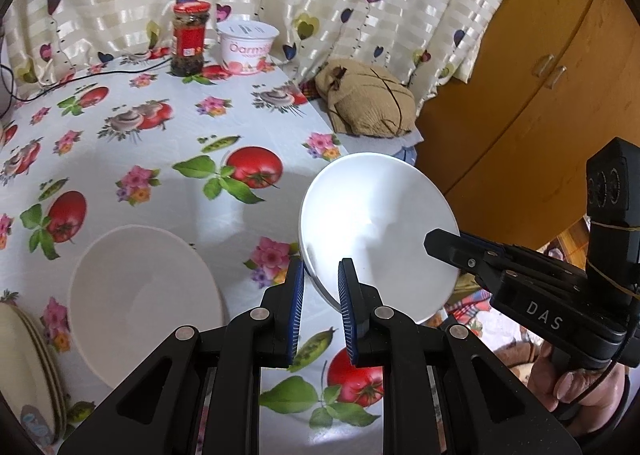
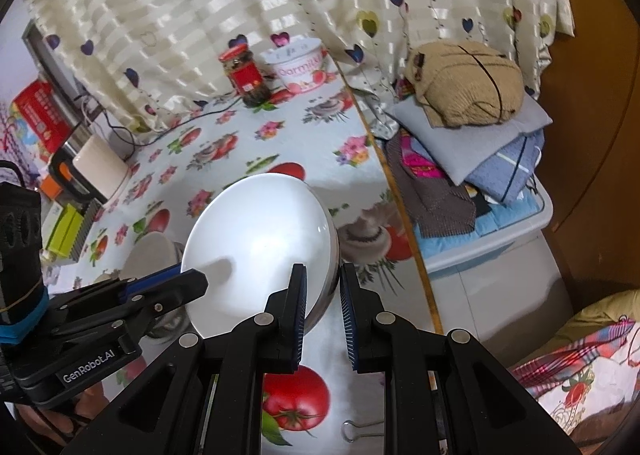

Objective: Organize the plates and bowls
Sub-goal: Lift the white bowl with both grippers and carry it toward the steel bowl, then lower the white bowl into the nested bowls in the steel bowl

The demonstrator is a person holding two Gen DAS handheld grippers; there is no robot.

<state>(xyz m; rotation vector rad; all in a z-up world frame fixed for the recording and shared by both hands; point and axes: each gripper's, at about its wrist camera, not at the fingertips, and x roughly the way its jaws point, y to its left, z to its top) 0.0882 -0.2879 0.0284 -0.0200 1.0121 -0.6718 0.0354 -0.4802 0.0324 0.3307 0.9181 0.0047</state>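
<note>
Cream plates (image 1: 30,371) stacked at far left of the table (image 1: 160,159), a white bowl (image 1: 146,303) just beside them on the flowered cloth. Toward the right, a second white bowl (image 1: 380,231) tilted and lifted off the table, pinched by its rim on both sides: left gripper (image 1: 321,315) fingers narrowed on the near edge, right gripper (image 2: 323,321) fingers narrowed on the opposite edge. At the back, red-lidded jar (image 1: 190,39) next to yoghurt tub (image 1: 248,45).

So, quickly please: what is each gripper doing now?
Left gripper: shut on the white bowl, at its rim.
Right gripper: shut on the same bowl's opposite rim.
</note>
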